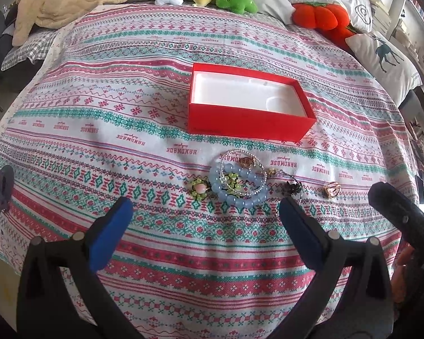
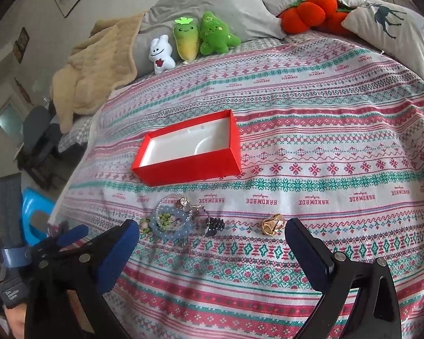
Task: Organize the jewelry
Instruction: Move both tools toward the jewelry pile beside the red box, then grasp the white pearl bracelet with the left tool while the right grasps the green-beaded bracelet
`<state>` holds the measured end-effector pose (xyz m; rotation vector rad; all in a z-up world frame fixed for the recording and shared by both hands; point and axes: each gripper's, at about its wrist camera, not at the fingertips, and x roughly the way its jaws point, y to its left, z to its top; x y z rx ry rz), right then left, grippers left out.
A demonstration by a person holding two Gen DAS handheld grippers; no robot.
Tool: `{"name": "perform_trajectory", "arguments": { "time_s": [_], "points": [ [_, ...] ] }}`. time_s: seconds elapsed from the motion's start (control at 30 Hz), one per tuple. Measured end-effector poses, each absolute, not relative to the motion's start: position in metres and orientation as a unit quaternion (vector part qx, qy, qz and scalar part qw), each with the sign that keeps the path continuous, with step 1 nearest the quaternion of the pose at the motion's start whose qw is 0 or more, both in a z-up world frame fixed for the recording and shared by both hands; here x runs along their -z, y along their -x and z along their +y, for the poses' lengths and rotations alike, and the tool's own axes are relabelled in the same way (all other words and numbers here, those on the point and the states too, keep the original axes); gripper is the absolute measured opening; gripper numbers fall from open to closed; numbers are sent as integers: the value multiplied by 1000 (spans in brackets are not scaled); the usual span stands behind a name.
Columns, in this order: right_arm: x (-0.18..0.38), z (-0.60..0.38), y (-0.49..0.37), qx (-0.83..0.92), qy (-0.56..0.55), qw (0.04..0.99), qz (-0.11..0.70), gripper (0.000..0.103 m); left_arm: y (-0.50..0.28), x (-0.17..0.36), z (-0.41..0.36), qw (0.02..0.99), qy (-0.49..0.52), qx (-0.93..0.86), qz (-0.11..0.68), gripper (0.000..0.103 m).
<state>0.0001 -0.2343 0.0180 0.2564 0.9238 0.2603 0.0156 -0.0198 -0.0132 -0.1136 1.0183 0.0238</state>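
The red box (image 1: 250,124) lay open and empty on the patterned bedspread (image 1: 127,141), white-lined, its long axis running across the bed and skewed slightly, the right end nearer in the left wrist view. Just in front of it sat the jewelry: a pale blue bead bracelet (image 1: 240,186) tangled with a thin clear-bead loop (image 1: 241,173), a green flower piece (image 1: 199,188) to the left, a gold ring (image 2: 272,224) apart to the right. The left gripper (image 1: 206,212) and right gripper (image 2: 212,237) both hovered above the bedspread with jaws wide, holding nothing.

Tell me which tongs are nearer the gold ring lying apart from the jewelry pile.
Right. The right tongs have the gold ring just ahead, near their right finger; the left tongs face the blue bead bracelet, leaving the ring off to their right.
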Motion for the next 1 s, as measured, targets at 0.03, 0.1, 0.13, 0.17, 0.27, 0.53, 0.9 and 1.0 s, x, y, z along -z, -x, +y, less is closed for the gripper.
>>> {"name": "perform_trajectory", "arguments": {
  "time_s": [0.03,0.1,0.13,0.17,0.27,0.53,0.9,1.0],
  "points": [
    [-17,-236,-1,-125,-128,878,445,103,-16,13,-20,871,55,-11,487,103],
    [-13,-239,-4,-123,-133,873,452,103,-17,13,-20,871,55,-9,489,103],
    [-11,-240,-5,-124,-137,872,453,103,-17,14,-21,870,55,-9,490,103],
    [-10,-241,-6,-124,-140,870,456,103,-18,15,-21,869,55,-6,492,103],
    [-6,-241,-7,-125,-146,864,466,103,-20,15,-21,865,58,-2,498,103],
    [1,-244,-17,-112,-122,866,472,103,-32,19,-5,855,89,-4,511,103],
    [22,-265,-35,-91,-155,840,513,94,-50,35,11,820,171,15,546,94],
    [26,-267,-38,-86,-159,833,523,74,-51,39,1,813,174,36,554,85]
  ]
}}
